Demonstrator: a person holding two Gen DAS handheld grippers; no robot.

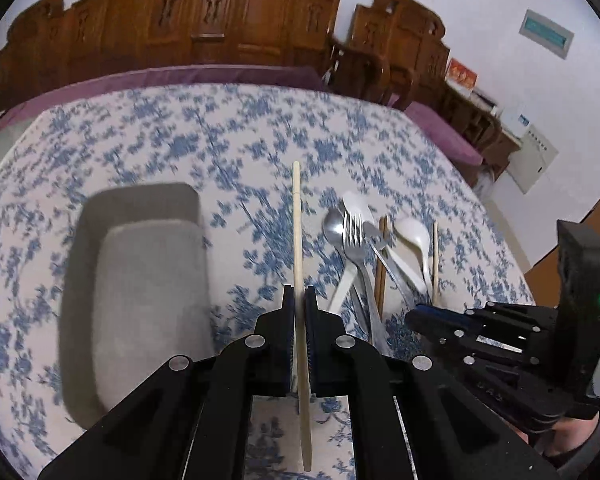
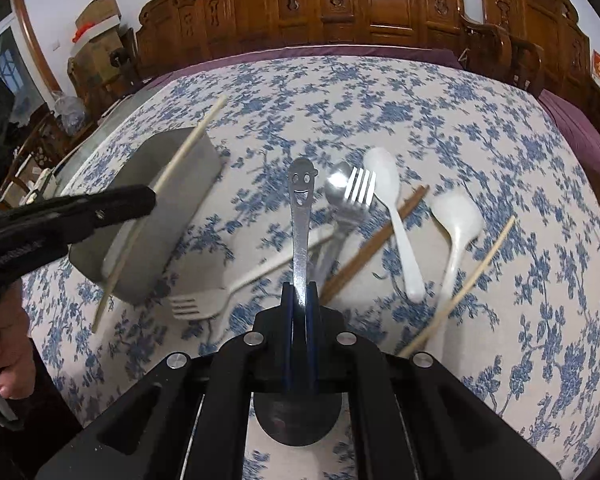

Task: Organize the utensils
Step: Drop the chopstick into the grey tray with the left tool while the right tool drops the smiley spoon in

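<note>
My left gripper is shut on a pale wooden chopstick and holds it above the table, to the right of a grey rectangular tray. My right gripper is shut on a metal spoon with a smiley-face handle, its bowl behind the fingers. In the right wrist view the left gripper carries its chopstick over the grey tray. A pile of utensils lies on the cloth: a metal fork, white spoons, dark chopsticks, a pale fork and another pale chopstick.
The table has a blue floral cloth with a purple edge. Carved wooden chairs stand behind it. The right gripper's body shows in the left wrist view beside the utensil pile.
</note>
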